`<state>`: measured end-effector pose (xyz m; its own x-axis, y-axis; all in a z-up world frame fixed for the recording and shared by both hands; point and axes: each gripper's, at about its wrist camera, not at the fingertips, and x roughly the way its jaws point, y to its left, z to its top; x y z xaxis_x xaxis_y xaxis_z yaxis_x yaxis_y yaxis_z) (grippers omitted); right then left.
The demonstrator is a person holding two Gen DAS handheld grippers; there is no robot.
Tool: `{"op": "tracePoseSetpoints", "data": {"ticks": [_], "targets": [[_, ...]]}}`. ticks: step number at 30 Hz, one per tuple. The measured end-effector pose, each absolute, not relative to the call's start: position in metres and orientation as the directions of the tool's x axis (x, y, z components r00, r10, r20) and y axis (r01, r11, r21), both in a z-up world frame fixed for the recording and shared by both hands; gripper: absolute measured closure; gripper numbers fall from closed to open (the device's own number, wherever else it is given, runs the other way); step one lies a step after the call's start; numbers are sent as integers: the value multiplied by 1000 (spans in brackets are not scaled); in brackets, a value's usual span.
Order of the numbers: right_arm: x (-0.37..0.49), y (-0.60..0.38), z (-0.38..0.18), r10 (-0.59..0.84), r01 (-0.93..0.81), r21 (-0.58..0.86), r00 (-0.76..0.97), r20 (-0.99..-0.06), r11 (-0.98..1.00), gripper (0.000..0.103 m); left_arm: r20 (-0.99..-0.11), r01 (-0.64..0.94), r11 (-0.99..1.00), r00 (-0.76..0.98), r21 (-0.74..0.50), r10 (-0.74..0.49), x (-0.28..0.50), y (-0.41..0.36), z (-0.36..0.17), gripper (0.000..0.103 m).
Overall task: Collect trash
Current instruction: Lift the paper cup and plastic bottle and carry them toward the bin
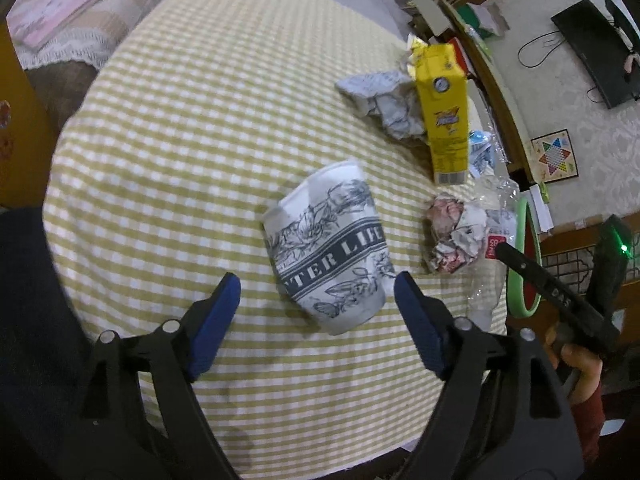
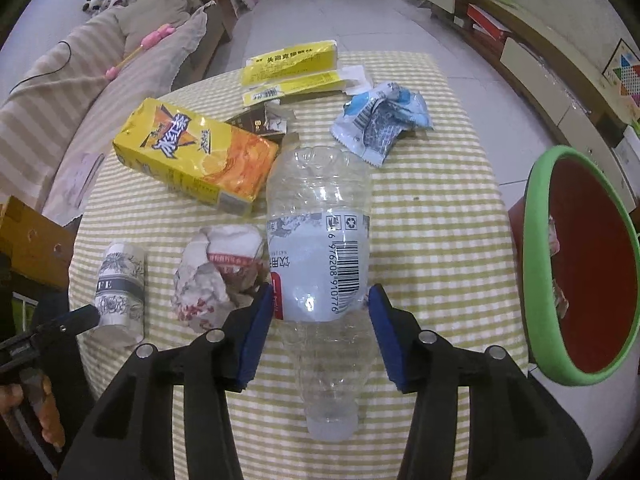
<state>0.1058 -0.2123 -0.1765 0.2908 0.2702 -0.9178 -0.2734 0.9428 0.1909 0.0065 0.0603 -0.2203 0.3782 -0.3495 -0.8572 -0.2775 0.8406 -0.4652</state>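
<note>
Soft, even indoor light is falling on the checked tablecloth, casting only faint shadows. Fisheye distortion is bending both views hard toward dark, vignetted corners. The paper cup is showing slight motion blur, and small glints are shining on the clear plastic bottle.

On the counter, the bottle lies between the crumpled paper and the bin; the carton lies behind.
</note>
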Motion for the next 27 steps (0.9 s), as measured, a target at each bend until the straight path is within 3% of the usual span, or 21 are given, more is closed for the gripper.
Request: {"op": "tracePoseSetpoints", "data": {"ticks": [5,8,9,11,18,20,27], "targets": [[104,-214,-178,283,-263,208,287,-915,942,55,-868,-279,844,348,-458,-355,12,45,-228,16],[104,-215,-178,288,-256,217,286,-914,942,55,-877,-258,865,344,-431,-335,15,35,-227,16],[104,-215,-178,290,-255,219,286,-913,942,55,-877,-253,868,350,-428,-330,16,34,-226,18],[103,-215,-178,292,-253,222,287,-912,942,55,-879,-253,871,352,-421,-323,16,33,-225,35],[94,-220,-169,298,-236,229,322,-899,944,55,-866,-253,870,394,-423,-306,14,44,-211,36],[89,-222,-163,300,-223,232,352,-887,947,55,-860,-243,874,413,-422,-300,14,47,-201,53],[76,-226,-149,319,-196,260,396,-861,946,55,-834,-179,892,466,-415,-295,13,46,-175,54]]}}
